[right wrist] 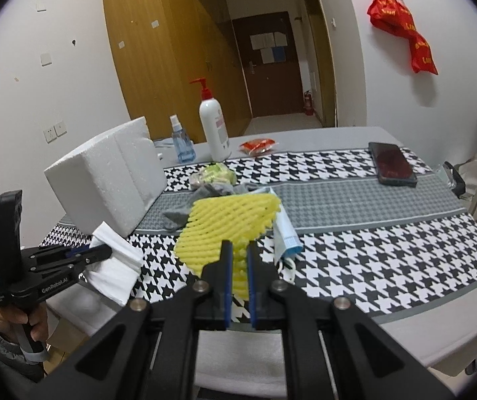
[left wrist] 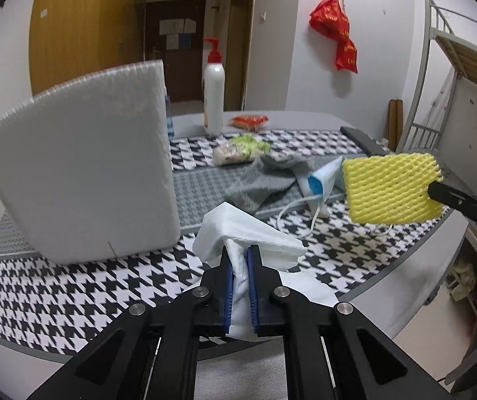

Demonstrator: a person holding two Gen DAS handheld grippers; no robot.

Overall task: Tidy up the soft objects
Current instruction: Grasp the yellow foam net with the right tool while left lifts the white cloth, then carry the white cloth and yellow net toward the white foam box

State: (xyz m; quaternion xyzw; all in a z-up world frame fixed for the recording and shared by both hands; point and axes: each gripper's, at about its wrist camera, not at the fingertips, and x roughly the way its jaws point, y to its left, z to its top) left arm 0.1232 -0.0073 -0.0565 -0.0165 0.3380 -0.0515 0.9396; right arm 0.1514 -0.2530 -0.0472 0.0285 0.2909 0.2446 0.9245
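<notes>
We see two containers at the back of the table: a white pump bottle [right wrist: 214, 130] with a red pump, standing upright above the middle of the right wrist frame, and just left of it a small clear blue spray bottle [right wrist: 181, 143]; we cannot tell how full either one is. Our left gripper [left wrist: 240, 260] has its jaws nearly closed, pinching a folded white tissue [left wrist: 238, 233] at lower centre of the left wrist view, lifted just above the cloth. Our right gripper [right wrist: 238, 256] is likewise squeezed almost closed on a yellow foam net [right wrist: 228, 223], held above the table at the centre of its own frame. Behind the net lie a grey sock [left wrist: 265, 180] and a blue and white face mask [left wrist: 318, 180], touching each other, with a green and pink packet [left wrist: 241, 150] and a red packet [left wrist: 248, 121] further back. A large white foam block [left wrist: 81, 183] stands at the left of the frame. The houndstooth tablecloth [right wrist: 388, 250] carries a dark phone [right wrist: 391, 163] in the upper right. A red bag [right wrist: 401, 30] hangs on the white wall, and a brown door [right wrist: 268, 66] closes the corridor
</notes>
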